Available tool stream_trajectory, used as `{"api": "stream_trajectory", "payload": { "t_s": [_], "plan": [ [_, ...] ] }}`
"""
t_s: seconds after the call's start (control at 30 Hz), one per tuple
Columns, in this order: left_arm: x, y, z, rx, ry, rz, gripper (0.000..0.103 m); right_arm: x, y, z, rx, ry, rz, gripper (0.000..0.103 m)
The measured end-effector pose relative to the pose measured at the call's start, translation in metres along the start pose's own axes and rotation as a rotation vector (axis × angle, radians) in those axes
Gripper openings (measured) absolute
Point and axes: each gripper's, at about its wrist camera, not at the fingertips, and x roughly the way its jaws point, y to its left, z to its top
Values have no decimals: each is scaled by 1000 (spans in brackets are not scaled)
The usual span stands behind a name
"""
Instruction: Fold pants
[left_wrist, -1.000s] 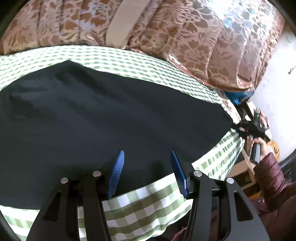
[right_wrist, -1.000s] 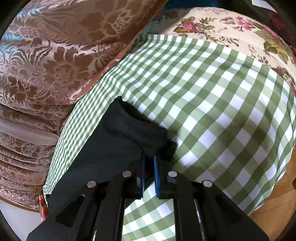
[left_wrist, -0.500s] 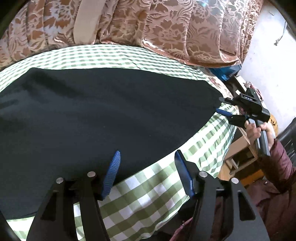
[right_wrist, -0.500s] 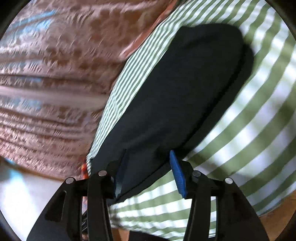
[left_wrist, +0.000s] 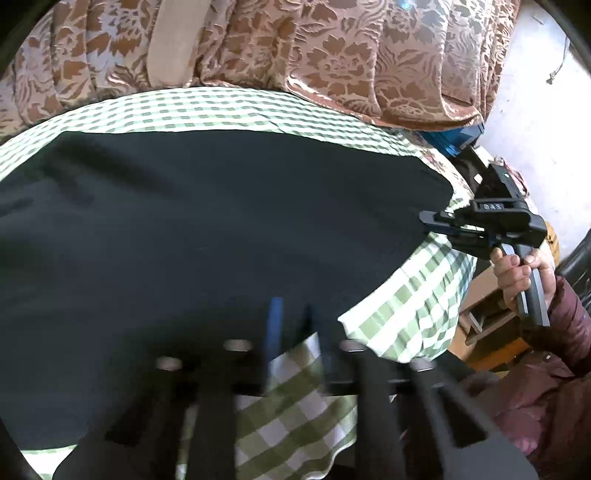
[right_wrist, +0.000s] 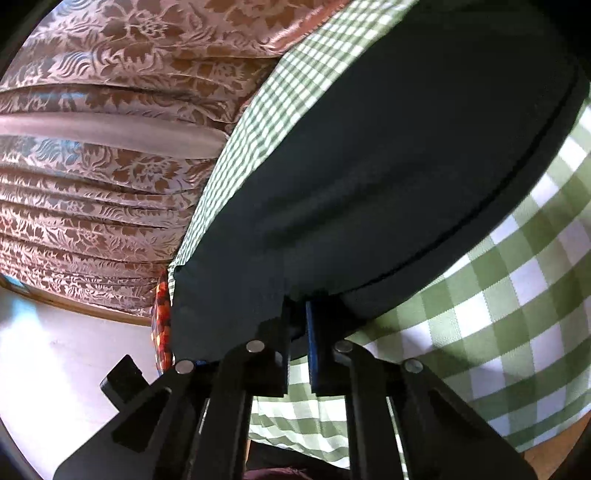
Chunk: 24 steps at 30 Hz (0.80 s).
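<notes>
Black pants (left_wrist: 221, 229) lie spread flat on a green-checked cloth (left_wrist: 413, 306). In the left wrist view my left gripper (left_wrist: 291, 325) is blurred at the pants' near edge, its jaws closing tight on the fabric there. My right gripper (left_wrist: 424, 221) holds the pants' right end, with a hand (left_wrist: 517, 269) on its handle. In the right wrist view the pants (right_wrist: 388, 166) stretch away from my right gripper (right_wrist: 297, 325), which is shut on their near edge above the checked cloth (right_wrist: 517, 277).
A brown floral curtain (left_wrist: 332, 55) hangs behind the table and fills the left of the right wrist view (right_wrist: 92, 92). A blue object (left_wrist: 454, 140) and wooden furniture (left_wrist: 491, 332) stand past the table's right end. A dark red sleeve (left_wrist: 569, 325) is at lower right.
Both grippers opened and then shut on the pants' edge. The right gripper swung along the edge towards the left one, and its view turned to look down the length of the pants.
</notes>
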Motion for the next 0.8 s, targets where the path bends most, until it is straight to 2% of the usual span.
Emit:
{"api": "stream_trajectory", "payload": {
  "t_s": [0.13,0.3,0.37,0.4,0.43,0.47,0.5,0.63,0.8],
  "plan": [
    [-6,-3,-4,21,-5,-15,0,-12,7,-6,-56,-4,0,5],
    [-9,3,-11,-37,-14,-26,0,-2,-7,-14,-67,26,-71,5],
    [-9,6,-12,-72,-15,-49,0,3,-14,-15,-48,33,-55,6],
    [-12,6,-12,-90,-25,-33,0,2,-14,-15,-50,33,-48,7],
    [-14,7,-12,-111,-34,-51,0,0,-15,-14,-47,40,-28,12],
    [-17,8,-12,-127,-42,-76,0,-3,-17,-13,-35,41,-16,25],
    [-22,9,-12,-140,-60,-89,0,-10,-19,-11,-27,27,-17,30],
    [-29,11,-12,-166,-83,-75,0,-56,-38,6,20,-125,-89,30],
    [-26,14,-13,-196,-89,-40,0,-97,-70,36,150,-302,-216,24]
  ]
}}
